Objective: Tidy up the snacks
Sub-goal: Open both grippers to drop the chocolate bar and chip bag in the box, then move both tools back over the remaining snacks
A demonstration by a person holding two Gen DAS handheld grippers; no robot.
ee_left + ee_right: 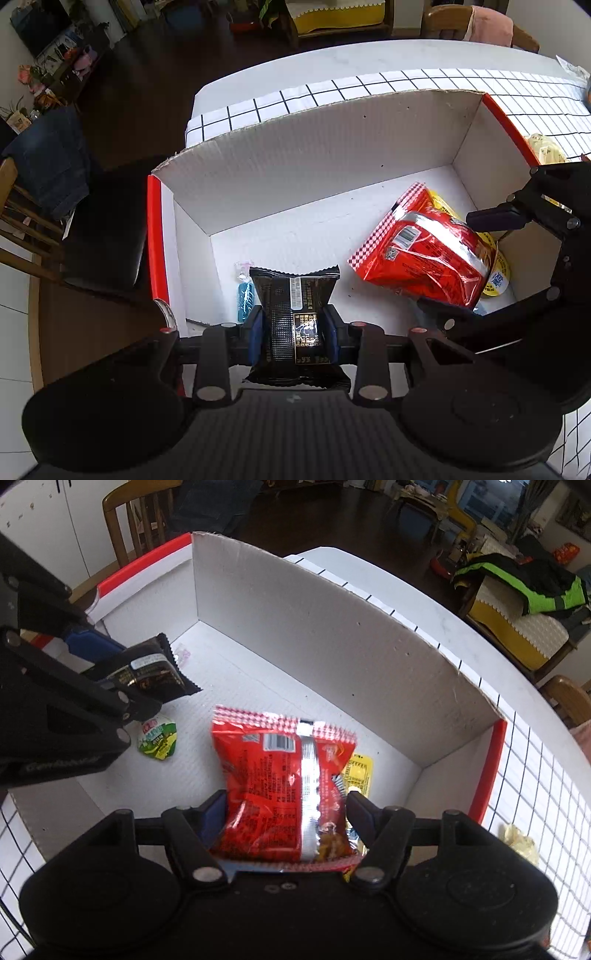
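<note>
At lower centre of the left wrist view, the left tool (294,328) grips a black packet (295,321) above the white box (295,158). Right of it, the right tool (286,814) clamps a red bag (284,790) inside the box. A green cup (158,738) lies on the box floor.

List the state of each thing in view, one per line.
Left gripper: shut on black packet.
Right gripper: shut on red packet.
Cardboard box: open-topped.
Green jelly cup: sealed, on box floor.
Yellow packet: flat, partly hidden.
</note>
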